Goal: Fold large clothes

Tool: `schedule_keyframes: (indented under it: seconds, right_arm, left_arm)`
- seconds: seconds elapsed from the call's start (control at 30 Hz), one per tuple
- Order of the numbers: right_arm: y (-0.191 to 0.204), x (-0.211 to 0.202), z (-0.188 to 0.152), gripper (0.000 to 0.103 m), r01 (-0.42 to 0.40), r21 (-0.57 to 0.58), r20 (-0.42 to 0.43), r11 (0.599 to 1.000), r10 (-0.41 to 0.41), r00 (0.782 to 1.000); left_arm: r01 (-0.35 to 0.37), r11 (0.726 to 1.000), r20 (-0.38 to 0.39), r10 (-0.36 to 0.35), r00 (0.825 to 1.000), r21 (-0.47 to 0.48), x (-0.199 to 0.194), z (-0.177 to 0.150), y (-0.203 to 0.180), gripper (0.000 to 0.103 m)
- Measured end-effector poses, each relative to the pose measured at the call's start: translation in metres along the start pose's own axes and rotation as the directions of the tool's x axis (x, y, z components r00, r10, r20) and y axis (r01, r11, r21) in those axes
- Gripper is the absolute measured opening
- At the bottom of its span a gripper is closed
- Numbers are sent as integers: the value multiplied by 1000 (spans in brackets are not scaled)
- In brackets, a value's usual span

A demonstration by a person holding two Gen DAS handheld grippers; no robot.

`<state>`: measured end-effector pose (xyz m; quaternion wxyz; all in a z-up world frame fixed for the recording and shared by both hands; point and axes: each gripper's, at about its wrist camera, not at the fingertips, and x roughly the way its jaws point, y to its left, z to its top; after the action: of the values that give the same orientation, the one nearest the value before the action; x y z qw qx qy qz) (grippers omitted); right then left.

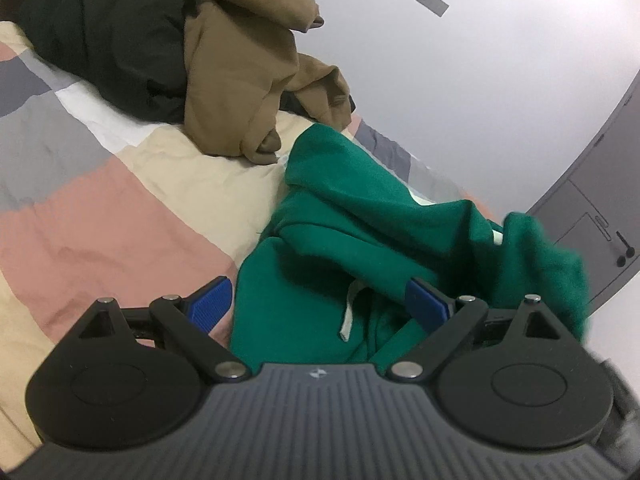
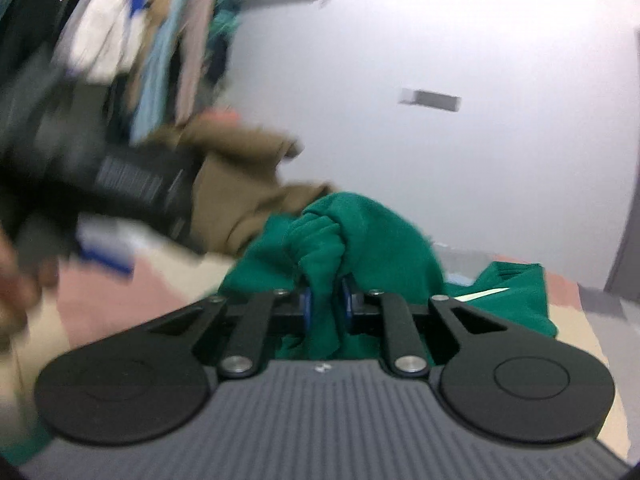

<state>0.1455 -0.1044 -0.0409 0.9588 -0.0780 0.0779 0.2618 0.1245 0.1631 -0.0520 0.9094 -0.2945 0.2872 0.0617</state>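
Observation:
A green hoodie [image 1: 360,248] lies crumpled on the patchwork bedspread [image 1: 100,220], with a white drawstring showing. My left gripper [image 1: 320,304] is open just above its near edge, blue pads spread wide, holding nothing. My right gripper [image 2: 326,300] is shut on a bunched fold of the green hoodie [image 2: 360,224] and lifts it off the bed. The right wrist view is motion-blurred. The left gripper shows there as a dark blur at the left [image 2: 132,188].
A brown garment [image 1: 248,80] and a black garment [image 1: 108,40] are piled at the back of the bed. A white wall [image 1: 460,80] stands behind. A grey door [image 1: 600,200] is at the right. Hanging clothes [image 2: 160,40] blur at the upper left.

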Motion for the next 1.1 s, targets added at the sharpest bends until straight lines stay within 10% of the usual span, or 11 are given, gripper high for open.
schedule_keyframes:
  seconds: [0.23, 0.43, 0.6, 0.7, 0.93, 1.1]
  right_arm:
    - [-108, -25, 13, 11, 84, 404, 32, 911, -106, 994]
    - [-191, -15, -27, 10, 213, 688, -129, 694, -173, 977]
    - [-243, -7, -81, 10, 330, 847, -306, 418, -124, 944]
    - [-252, 0, -104, 10, 343, 876, -339, 339, -74, 938]
    - [-247, -8, -102, 10, 267, 888, -280, 376, -21, 960]
    - [-241, -5, -94, 10, 235, 853, -266, 466, 1, 964]
  left_arm:
    - [52, 999, -13, -52, 999, 10, 17, -6, -16, 95]
    - [95, 995, -48, -94, 994, 20, 46, -9, -35, 94]
    - [123, 992, -54, -123, 991, 4, 68, -10, -42, 94]
    - [173, 982, -66, -178, 982, -77, 83, -9, -38, 88]
    - [211, 968, -85, -223, 971, -133, 123, -7, -55, 65]
    - [187, 968, -55, -199, 979, -168, 135, 0, -58, 18]
